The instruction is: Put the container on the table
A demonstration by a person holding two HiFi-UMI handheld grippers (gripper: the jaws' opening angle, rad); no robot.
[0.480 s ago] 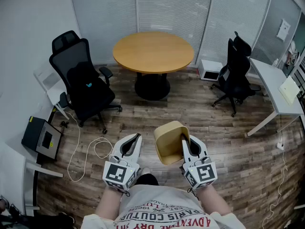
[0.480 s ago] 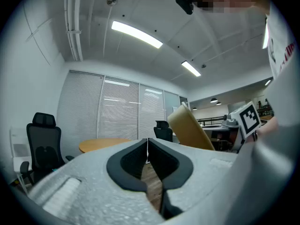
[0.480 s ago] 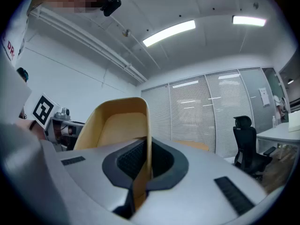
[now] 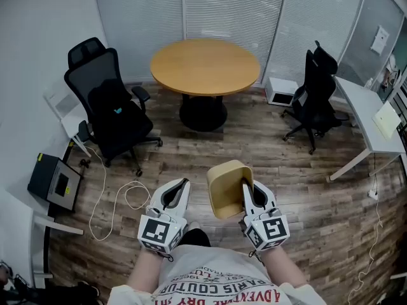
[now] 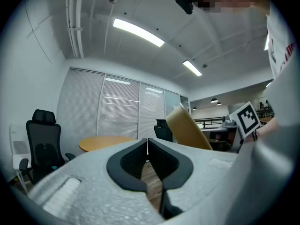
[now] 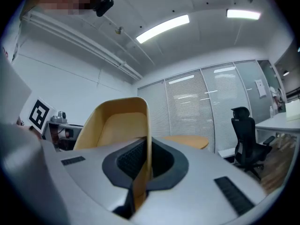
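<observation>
A tan, rounded-square container (image 4: 227,188) hangs in front of me, mouth facing left. My right gripper (image 4: 245,184) is shut on its right wall; in the right gripper view the thin wall of the container (image 6: 123,125) runs between the jaws of that gripper (image 6: 147,146). My left gripper (image 4: 185,181) is held level beside it, shut and empty, its jaws touching in the left gripper (image 5: 148,142) view, where the container (image 5: 187,130) shows to the right. The round wooden table (image 4: 205,67) stands across the room, bare on top.
A black office chair (image 4: 109,113) stands left of the table, another chair (image 4: 317,97) to the right. A white desk (image 4: 372,122) lines the right wall. A black box (image 4: 55,183) and a white cable (image 4: 117,202) lie on the wooden floor at the left.
</observation>
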